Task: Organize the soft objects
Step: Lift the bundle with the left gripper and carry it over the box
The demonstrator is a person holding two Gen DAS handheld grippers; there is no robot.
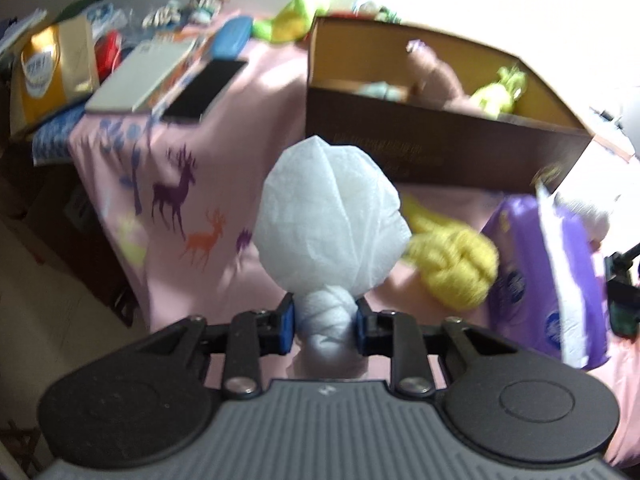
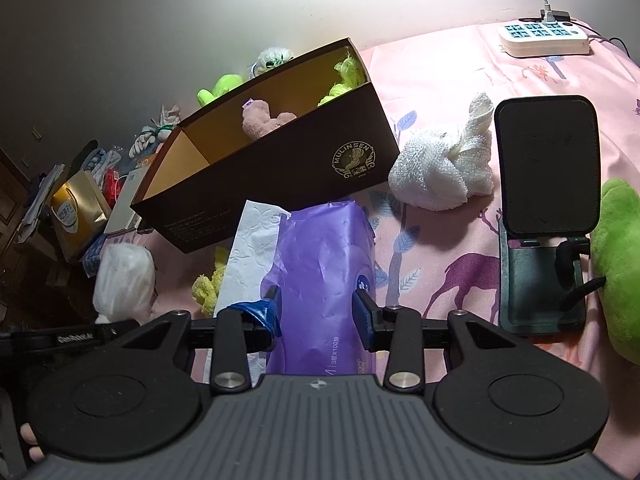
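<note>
While the left claw (image 1: 325, 326) pinches the knotted neck of one white bag bundle (image 1: 330, 216), the right claw (image 2: 316, 312) clamps one purple tissue pack (image 2: 320, 264). Beyond lie one yellow cloth (image 1: 454, 264), one white towel (image 2: 444, 164) and one brown box (image 2: 280, 168) holding three soft toys.

Left wrist view is smeared, so the clutter on the far table edge (image 1: 120, 60) can't be read. The plump white plastic bag (image 1: 330, 216) hides part of the yellow knitted bundle (image 1: 452, 268). At right, the fuzzy green plush (image 2: 620, 264) runs off-frame.
</note>
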